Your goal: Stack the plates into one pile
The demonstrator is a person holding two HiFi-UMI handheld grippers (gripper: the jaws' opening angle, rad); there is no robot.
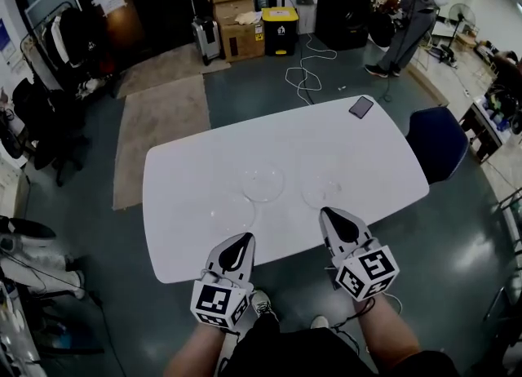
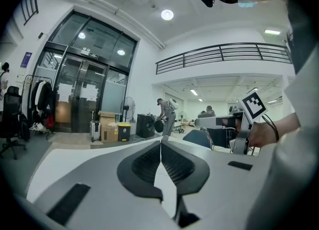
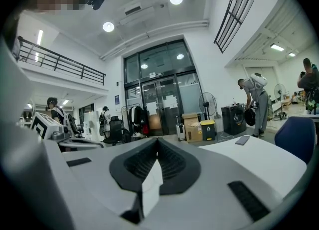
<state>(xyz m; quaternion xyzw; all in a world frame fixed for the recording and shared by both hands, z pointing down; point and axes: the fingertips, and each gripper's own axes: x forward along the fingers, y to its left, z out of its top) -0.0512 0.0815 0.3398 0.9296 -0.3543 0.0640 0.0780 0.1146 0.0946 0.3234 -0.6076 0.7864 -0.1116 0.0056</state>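
Clear round glass plates point(image 1: 263, 181): lying flat, separate, on white table point(image 1: 196, 173). Left gripper point(image 1: 244, 240), right gripper point(image 1: 327, 214): both jaws closed, empty.

The plates point(image 1: 263, 181) lie on the table point(image 1: 188, 204) around its middle, and a phone point(image 1: 360, 107) lies at its far right corner. A chair point(image 1: 436, 143) stands just beside the table's right end, a rug point(image 1: 159, 122) lies on the floor beyond its left end, and boxes point(image 1: 232, 20) with a bin point(image 1: 280, 28) to their right stand well behind.
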